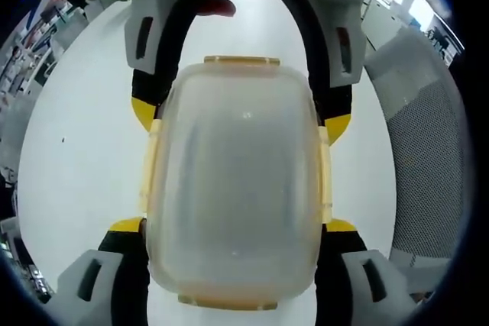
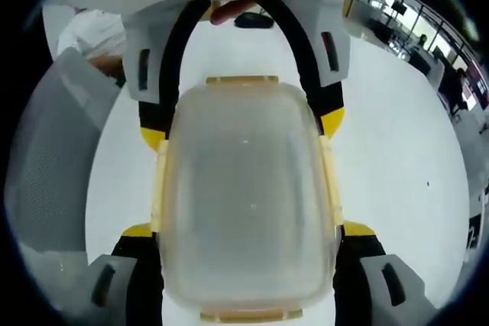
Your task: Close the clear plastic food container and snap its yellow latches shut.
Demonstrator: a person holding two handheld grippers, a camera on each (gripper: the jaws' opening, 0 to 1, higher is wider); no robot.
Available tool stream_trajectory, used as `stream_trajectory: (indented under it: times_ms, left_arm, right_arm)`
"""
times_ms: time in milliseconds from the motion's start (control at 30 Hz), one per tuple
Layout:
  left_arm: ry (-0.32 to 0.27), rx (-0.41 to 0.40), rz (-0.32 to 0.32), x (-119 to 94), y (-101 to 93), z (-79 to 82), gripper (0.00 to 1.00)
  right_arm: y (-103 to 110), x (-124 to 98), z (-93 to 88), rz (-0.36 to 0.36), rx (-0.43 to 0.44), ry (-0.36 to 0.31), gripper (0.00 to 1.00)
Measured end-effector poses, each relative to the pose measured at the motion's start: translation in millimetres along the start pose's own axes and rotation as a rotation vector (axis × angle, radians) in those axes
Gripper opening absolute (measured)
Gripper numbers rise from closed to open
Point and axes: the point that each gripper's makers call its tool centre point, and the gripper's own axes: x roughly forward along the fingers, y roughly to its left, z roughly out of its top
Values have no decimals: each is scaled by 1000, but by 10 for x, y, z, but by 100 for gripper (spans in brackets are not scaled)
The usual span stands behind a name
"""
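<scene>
Left gripper (image 1: 233,265) fingers (image 1: 126,253) spread wide on either long side of the clear plastic food container (image 1: 235,181), yellow tips against its side walls at the near end. Right gripper (image 2: 248,265) fingers (image 2: 359,253) likewise spread, flanking the same container (image 2: 246,196) from the opposite end; whether either pair actually squeezes the walls cannot be told. In the left gripper view, the right gripper's fingers (image 1: 145,108) reaching in from beyond the container, yellow tips beside its far corners; in the right gripper view, the left gripper's fingers (image 2: 330,116) placed the same way. Lid seated on the container, yellow latches (image 1: 241,60) along its edges, side ones lying flat against the walls. Beneath the container, a plain white table (image 1: 76,150). Beside the container, a grey mesh chair back (image 1: 428,166), also seen in the right gripper view (image 2: 53,166).
</scene>
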Motion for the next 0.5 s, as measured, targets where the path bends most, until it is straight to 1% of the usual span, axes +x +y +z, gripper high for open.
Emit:
stream_trajectory:
  times_ms: [500]
  left_arm:
    - [5, 5, -5, 7, 119, 26, 92]
  right_arm:
    - [-117, -15, -1, -4, 8, -6, 95]
